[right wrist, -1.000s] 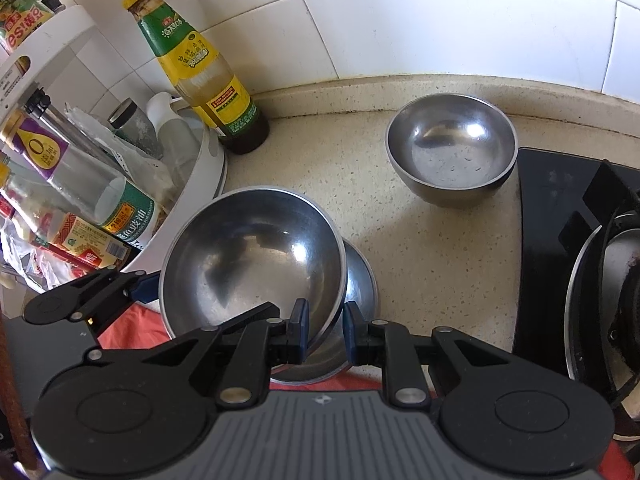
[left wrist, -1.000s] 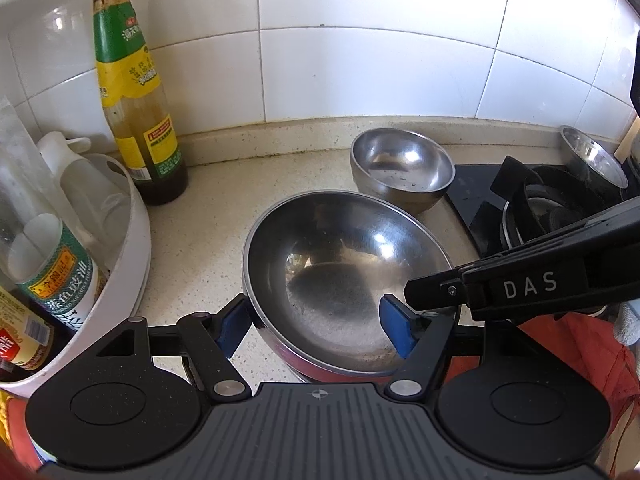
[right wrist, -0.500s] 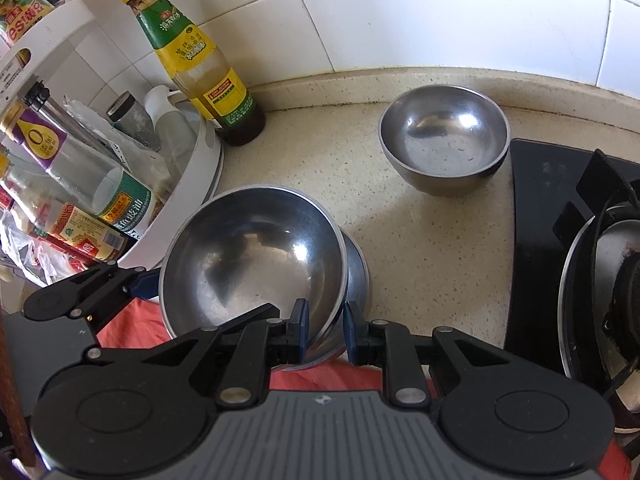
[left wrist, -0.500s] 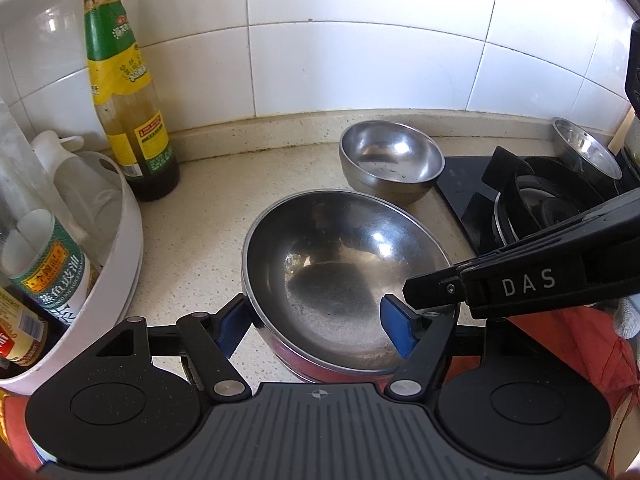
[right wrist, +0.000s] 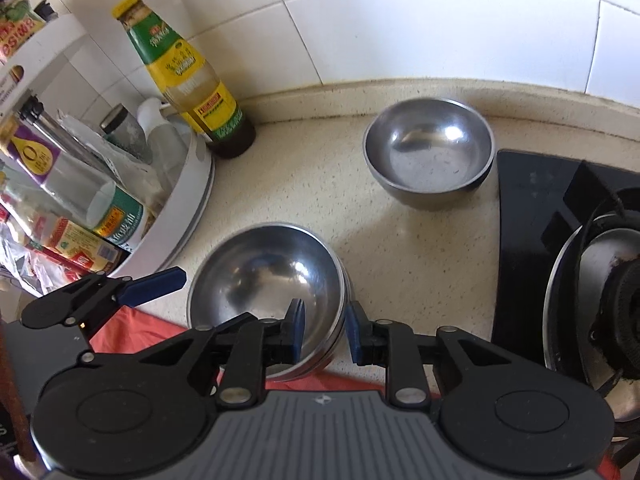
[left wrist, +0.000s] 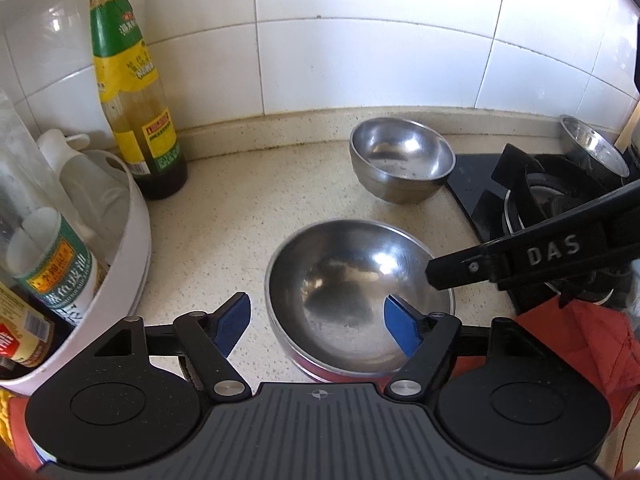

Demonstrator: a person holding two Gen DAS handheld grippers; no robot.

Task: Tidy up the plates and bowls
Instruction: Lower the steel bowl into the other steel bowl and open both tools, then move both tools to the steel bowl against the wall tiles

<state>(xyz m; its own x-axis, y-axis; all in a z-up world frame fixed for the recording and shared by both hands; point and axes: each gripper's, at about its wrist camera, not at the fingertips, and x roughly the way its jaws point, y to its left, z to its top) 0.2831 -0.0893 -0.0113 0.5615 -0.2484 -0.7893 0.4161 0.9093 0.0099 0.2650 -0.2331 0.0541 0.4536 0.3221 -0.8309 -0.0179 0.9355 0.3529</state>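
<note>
A steel bowl (left wrist: 352,288) sits nested in another bowl at the counter's front edge; it also shows in the right wrist view (right wrist: 268,280). My right gripper (right wrist: 324,330) is open, its blue pads on either side of the bowl's right rim, apart from it. My left gripper (left wrist: 318,320) is open wide, its right pad over the bowl and its left pad outside the left rim. A second steel bowl (left wrist: 402,158) stands near the back wall, also in the right wrist view (right wrist: 430,158). A third small bowl (left wrist: 592,148) sits at the far right behind the stove.
A sauce bottle (left wrist: 134,92) stands at the back left. A white round rack (left wrist: 132,248) with bottles fills the left. A black gas stove (right wrist: 560,248) lies to the right. A red cloth (left wrist: 580,340) lies at the counter's front.
My right gripper has opened and let go of the bowl's rim; the bowl now rests nested in the one below. Both cameras have pulled back a little.
</note>
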